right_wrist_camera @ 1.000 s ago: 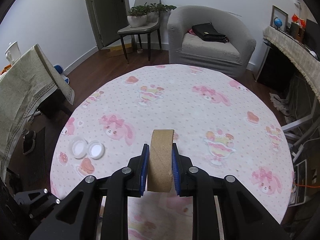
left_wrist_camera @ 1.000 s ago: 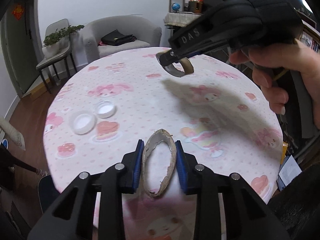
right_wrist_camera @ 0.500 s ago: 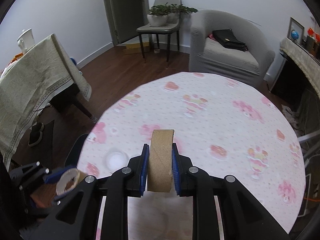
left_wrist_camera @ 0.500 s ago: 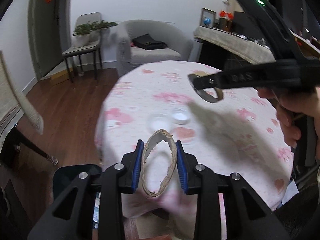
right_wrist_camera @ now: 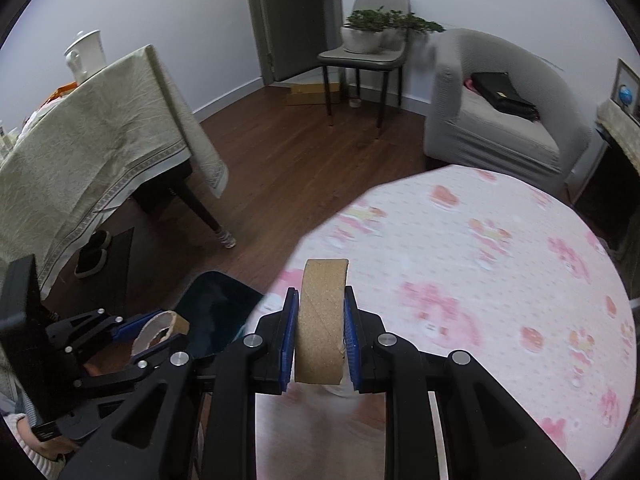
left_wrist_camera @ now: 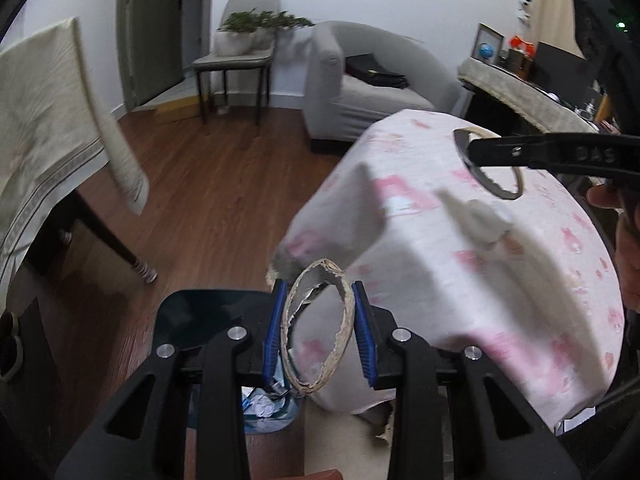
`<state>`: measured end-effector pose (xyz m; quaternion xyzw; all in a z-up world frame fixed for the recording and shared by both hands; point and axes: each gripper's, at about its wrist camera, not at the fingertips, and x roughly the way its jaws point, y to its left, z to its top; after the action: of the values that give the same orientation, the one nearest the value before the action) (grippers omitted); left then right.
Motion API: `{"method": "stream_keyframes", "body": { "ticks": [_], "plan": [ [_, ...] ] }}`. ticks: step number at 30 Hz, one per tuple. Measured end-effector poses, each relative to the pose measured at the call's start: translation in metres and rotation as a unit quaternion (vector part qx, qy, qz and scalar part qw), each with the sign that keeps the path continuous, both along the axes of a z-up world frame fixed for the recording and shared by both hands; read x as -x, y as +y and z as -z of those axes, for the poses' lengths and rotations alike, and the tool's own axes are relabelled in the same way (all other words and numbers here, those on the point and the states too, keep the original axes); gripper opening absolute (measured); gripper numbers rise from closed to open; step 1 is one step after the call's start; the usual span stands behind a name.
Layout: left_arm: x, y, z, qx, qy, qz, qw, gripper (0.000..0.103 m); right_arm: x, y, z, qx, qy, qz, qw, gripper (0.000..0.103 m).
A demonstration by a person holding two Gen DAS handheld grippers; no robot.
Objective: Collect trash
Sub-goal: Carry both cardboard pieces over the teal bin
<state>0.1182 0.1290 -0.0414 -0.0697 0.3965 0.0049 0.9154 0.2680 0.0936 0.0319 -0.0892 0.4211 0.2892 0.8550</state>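
In the left wrist view, the left claw point(left_wrist_camera: 318, 334) is clamped on a torn cardboard ring point(left_wrist_camera: 318, 332), held over the edge of the pink-clothed table point(left_wrist_camera: 460, 280) above a dark trash bin point(left_wrist_camera: 208, 320); a blurred white shape on the cloth may be a cap.

In the right wrist view, the right claw point(right_wrist_camera: 320, 338) grips a cardboard tape core point(right_wrist_camera: 322, 320) edge-on over the table's rim point(right_wrist_camera: 460, 280), the bin point(right_wrist_camera: 216, 312) just left.

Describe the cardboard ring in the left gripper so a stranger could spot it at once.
Start at the round table with the pink cartoon tablecloth; at its near edge the left gripper hangs above a dark trash bin on the wood floor. Its blue pads pinch a thin cardboard ring, squashed oval. Its ragged, torn rim sets it apart from the tidy, wider cardboard ring in the right gripper.
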Motion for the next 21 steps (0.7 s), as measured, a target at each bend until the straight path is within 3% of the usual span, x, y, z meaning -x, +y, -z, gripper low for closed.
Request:
{"method": "stream_keyframes", "body": {
  "ticks": [12,21],
  "plan": [
    [0.007,0.06,0.041,0.019,0.042,-0.054,0.9975,0.035,0.014,0.076,0.01,0.0,0.01,-0.05,0.999,0.022],
    [0.011,0.09,0.076,0.012,0.081,-0.08,0.9934,0.035,0.023,0.119,0.023,0.001,0.026,-0.081,0.996,0.022]
  ]
}}
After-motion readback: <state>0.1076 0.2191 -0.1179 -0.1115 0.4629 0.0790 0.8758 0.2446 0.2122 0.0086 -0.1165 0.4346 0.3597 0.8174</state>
